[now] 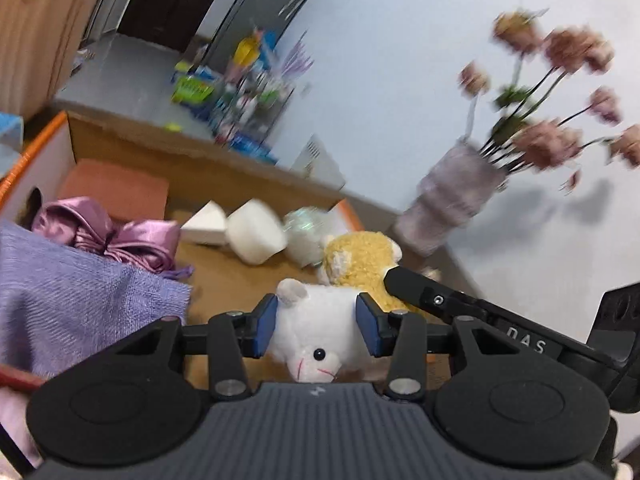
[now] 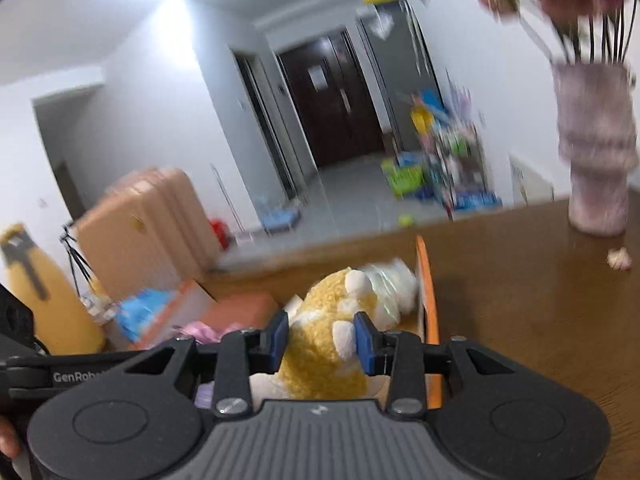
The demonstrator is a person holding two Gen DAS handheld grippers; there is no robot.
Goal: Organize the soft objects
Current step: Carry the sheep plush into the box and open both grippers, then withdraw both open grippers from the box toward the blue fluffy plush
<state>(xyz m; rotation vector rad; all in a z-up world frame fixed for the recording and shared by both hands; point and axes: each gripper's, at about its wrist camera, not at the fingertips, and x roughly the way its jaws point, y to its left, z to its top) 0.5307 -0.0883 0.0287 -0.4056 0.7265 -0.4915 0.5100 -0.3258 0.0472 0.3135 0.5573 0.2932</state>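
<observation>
Left wrist view: left gripper point(image 1: 317, 326) has its blue pads clamped on a white plush toy point(image 1: 316, 320), head toward the camera, carried above the near edge of the orange-rimmed box point(image 1: 52, 130), which lies ahead and to the left. Right wrist view: right gripper point(image 2: 321, 340) is clamped on a yellow plush toy point(image 2: 324, 344), long axis running away from the jaws, the box's open interior just ahead. Both hands look about equally near the drop.

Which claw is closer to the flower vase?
Right. The right claw, holding the yellow plush, sits on the vase side; the left claw, holding the white plush, is farther away.
</observation>
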